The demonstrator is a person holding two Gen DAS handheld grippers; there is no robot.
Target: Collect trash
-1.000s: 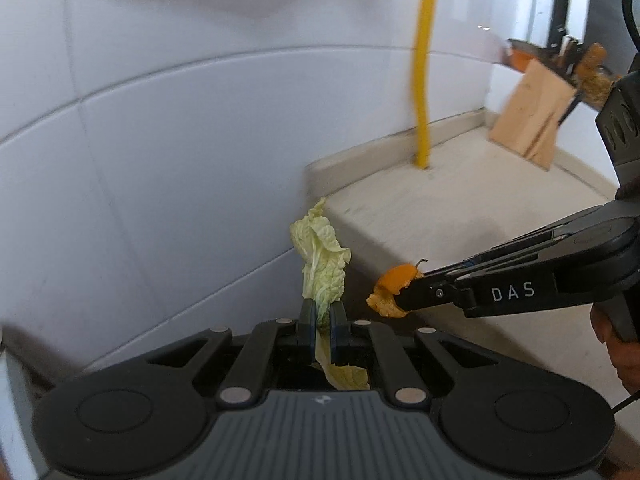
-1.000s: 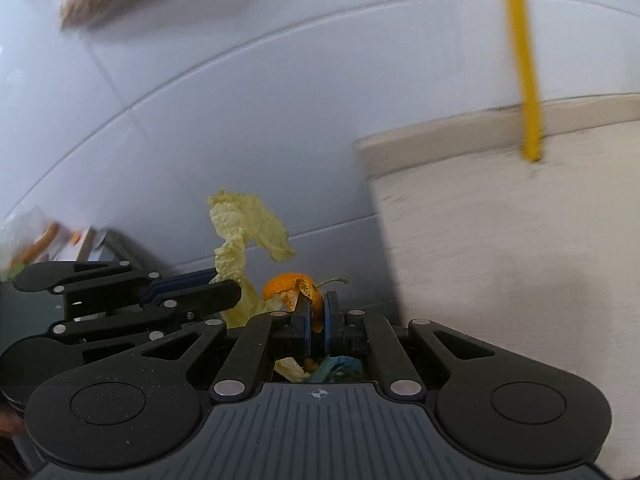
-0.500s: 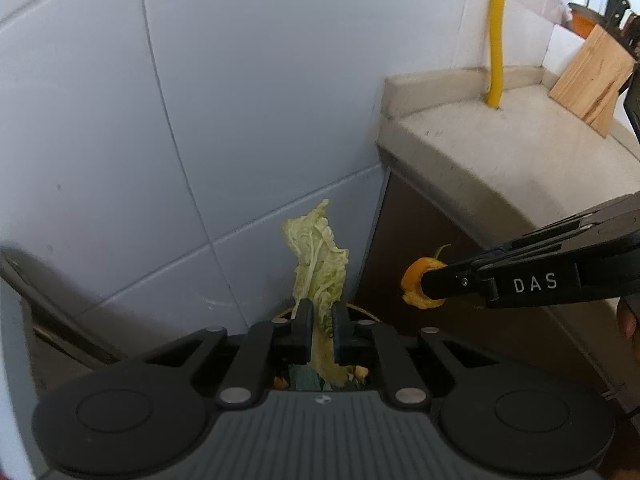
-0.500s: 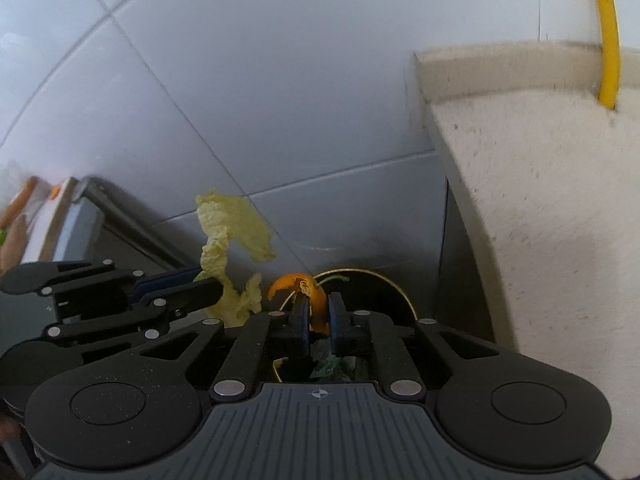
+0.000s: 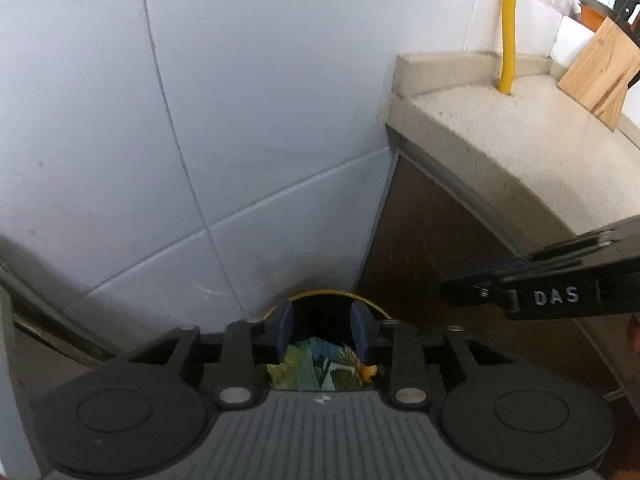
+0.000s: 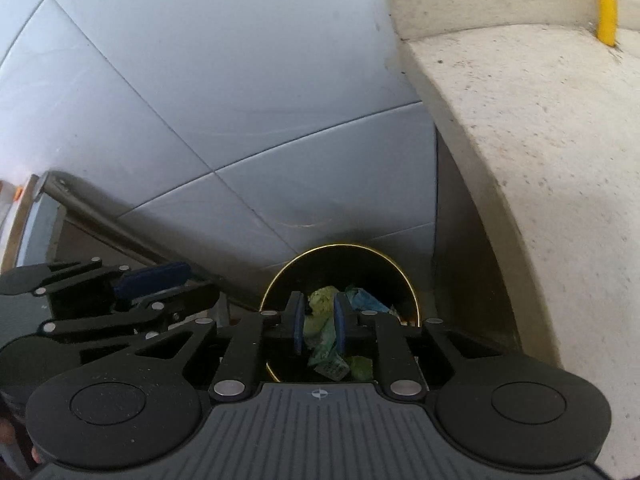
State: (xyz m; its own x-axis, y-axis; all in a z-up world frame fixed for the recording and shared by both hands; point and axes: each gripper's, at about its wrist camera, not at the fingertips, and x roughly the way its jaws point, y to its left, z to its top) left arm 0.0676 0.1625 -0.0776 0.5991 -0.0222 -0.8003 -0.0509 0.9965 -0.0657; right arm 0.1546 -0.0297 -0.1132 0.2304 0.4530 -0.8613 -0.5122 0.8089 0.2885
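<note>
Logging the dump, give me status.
Both hand-held grippers, left and right, opening, empty. Scraps in bin. Nothing in the way.

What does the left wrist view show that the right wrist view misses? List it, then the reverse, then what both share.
Only the left wrist view: a wooden knife block at the back of the counter, and the DAS lettering on the right gripper.

Only the right wrist view: nearly the whole gold rim of the trash bin, and the left gripper seen from the side.

Both: the yellow pipe, the counter, the tiled wall, and green scraps in the bin. Both grippers' jaws are opening with nothing between them.
</note>
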